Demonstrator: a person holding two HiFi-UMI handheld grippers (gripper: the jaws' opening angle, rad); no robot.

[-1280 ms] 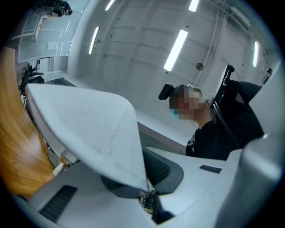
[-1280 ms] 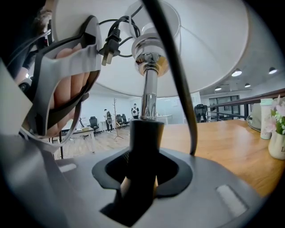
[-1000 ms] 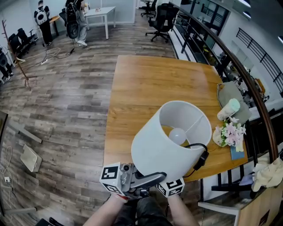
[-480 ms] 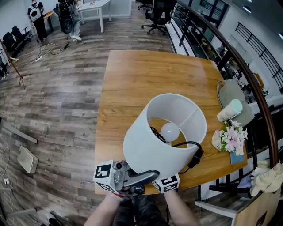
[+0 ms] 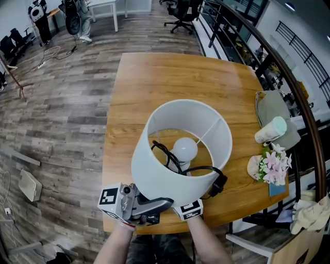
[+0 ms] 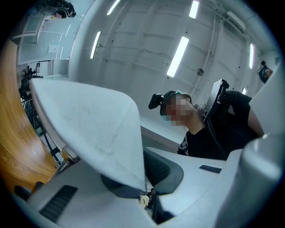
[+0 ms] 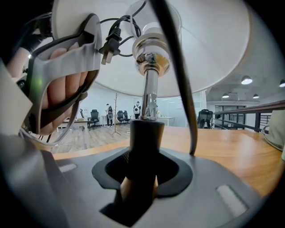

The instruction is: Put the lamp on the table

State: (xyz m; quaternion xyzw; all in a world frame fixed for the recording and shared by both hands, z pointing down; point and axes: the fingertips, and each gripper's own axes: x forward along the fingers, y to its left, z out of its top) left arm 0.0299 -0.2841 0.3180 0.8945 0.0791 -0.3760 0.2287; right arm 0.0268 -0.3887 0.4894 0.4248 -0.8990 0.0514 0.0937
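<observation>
The lamp has a white shade (image 5: 154, 170), a round bulb (image 5: 184, 149) and a black cord (image 5: 167, 157) coiled inside the shade. It hangs above the near part of the wooden table (image 5: 170, 77). My left gripper (image 6: 144, 196) is shut on the shade's lower rim (image 6: 89, 129); in the head view its body (image 5: 139, 206) shows under the shade. My right gripper (image 7: 141, 178) is shut on the lamp's black stem (image 7: 144, 142), below the chrome rod (image 7: 150, 93). The cord's plug (image 7: 109, 46) dangles beside the rod. The lamp's foot is hidden.
At the table's right edge lie a grey bag (image 5: 273, 111), a pale rolled bundle (image 5: 270, 130) and pink flowers (image 5: 272, 165). A dark railing (image 5: 289, 72) runs along the right. Office chairs (image 5: 180, 13) stand beyond the table's far end.
The lamp has moved left and further in over the table, and its shade now opens more squarely upward. Both grippers keep their hold.
</observation>
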